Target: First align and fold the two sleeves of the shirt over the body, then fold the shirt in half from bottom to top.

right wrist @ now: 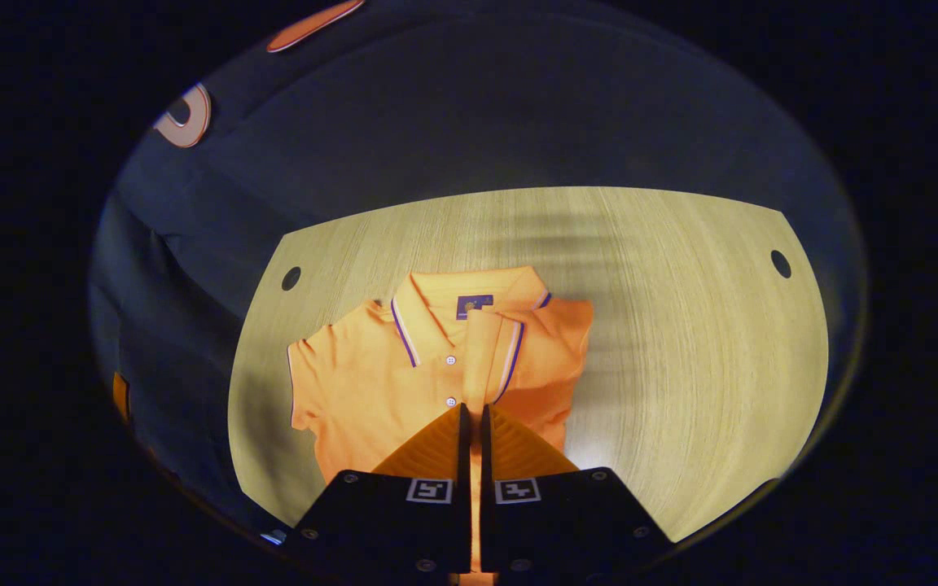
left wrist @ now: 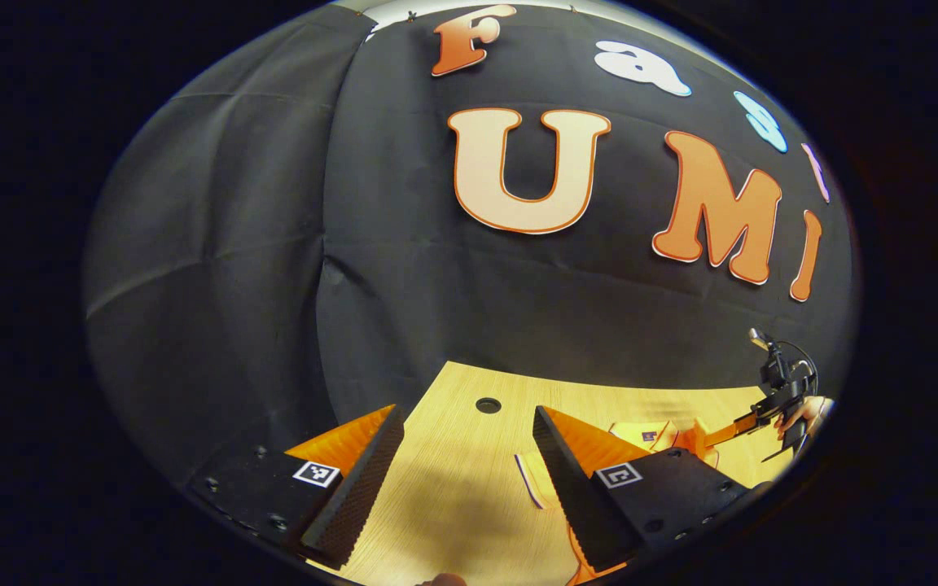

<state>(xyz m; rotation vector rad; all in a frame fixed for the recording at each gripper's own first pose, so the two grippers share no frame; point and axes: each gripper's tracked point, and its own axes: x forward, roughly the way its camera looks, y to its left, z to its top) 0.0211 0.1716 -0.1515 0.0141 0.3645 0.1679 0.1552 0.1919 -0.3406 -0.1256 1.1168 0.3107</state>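
With the right tool (right wrist: 473, 415) pinched together over the orange shirt (right wrist: 371, 382) on the counter (right wrist: 681, 342) and the left tool (left wrist: 469, 443) apart, we should square the remaining sleeve (right wrist: 306, 382) before folding.

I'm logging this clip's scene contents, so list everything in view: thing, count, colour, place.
shirt: one, orange polo with purple-and-white trim, flat on the table, collar toward the far side; one sleeve spread out, the other side looks folded in.
table: one, light wood, against the booth wall.
table holes: two, dark, near the far corners.
booth wall: one, black cloth, behind the table.
left gripper: one, fingers apart above the table.
right gripper: one, fingers nearly together over the shirt front.
hand: one, holding the right gripper.
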